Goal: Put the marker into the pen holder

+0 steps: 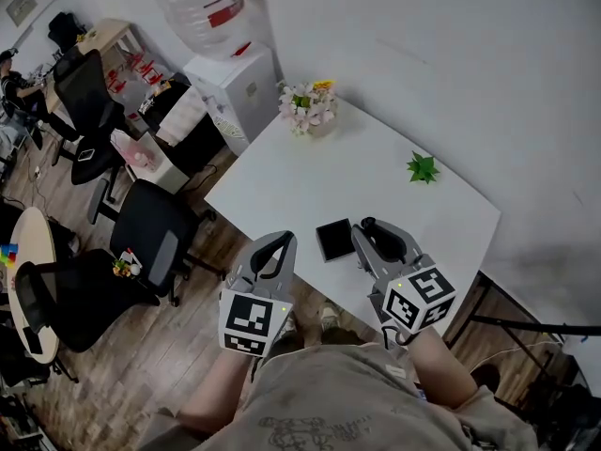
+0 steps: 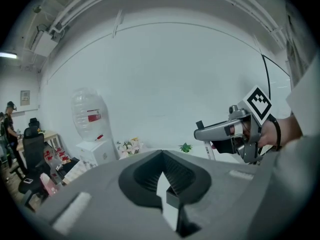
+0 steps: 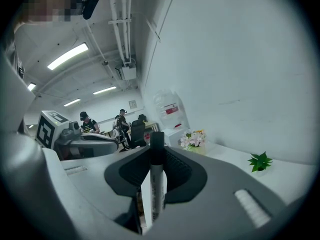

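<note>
A marker with a white body [image 3: 155, 190] and a black cap [image 3: 157, 140] stands upright between the jaws of my right gripper [image 3: 156, 184], which is shut on it. In the head view the right gripper [image 1: 368, 227] hovers over the near edge of the white table [image 1: 376, 172], the cap poking out at its tip. The black square pen holder [image 1: 333, 240] stands on the table just left of that gripper. My left gripper [image 1: 280, 241] hangs beside the holder's left side, jaws shut with nothing held. Neither gripper view shows the holder.
A pot of pink and white flowers [image 1: 310, 106] and a small green plant [image 1: 423, 167] stand on the table's far side. A water dispenser [image 1: 230, 73] and black office chairs [image 1: 150, 233] stand left of the table. People sit at desks far off.
</note>
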### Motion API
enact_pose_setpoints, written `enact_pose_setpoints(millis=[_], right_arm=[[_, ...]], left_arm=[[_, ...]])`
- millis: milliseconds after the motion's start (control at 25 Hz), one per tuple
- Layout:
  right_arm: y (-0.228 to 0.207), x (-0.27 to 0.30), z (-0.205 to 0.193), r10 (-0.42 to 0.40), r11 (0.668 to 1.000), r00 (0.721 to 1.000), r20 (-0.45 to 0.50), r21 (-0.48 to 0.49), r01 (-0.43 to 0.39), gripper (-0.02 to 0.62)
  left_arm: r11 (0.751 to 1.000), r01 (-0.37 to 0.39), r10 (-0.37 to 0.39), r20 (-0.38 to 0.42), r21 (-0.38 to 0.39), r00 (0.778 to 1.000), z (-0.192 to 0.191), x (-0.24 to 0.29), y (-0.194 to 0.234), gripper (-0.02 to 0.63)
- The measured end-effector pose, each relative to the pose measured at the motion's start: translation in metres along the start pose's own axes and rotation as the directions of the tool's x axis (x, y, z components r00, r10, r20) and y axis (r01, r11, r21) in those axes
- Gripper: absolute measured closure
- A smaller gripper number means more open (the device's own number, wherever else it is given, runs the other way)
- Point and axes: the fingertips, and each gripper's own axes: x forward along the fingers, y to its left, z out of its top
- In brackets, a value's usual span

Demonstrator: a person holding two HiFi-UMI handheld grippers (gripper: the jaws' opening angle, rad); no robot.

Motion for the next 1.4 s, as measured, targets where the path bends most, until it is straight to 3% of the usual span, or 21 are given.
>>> enact_pose_setpoints(millis=[160,560,1040,1400], right_arm=[[-0.004,0.015,-0.009,-0.058,0.998,0.998,-0.007,0.014,0.058,0.494],[-0.045,0.065,-0.052,-0.204,0.975,0.976,-0.075,0.076,0.209,0.492],[-0.074,0.098,-0.121,-0.275,0.952,0.937,-0.217,0.075,0.297,0.492],[-0.073,0.091,-0.163,-0.268,0.955,0.9,-0.345,0.028,0.296,0.494]], left_arm=[[0.999,0.035,-0.035,-0.007,0.012,0.999,-0.005,0.006,0.01,0.605],[0.991,0.125,-0.128,-0.055,-0.047,0.99,-0.037,0.03,0.023,0.605],[0.983,0.143,-0.157,-0.129,-0.113,0.979,-0.078,0.047,0.033,0.605],[0.981,0.156,-0.177,-0.189,-0.119,0.966,-0.108,0.045,0.029,0.605]])
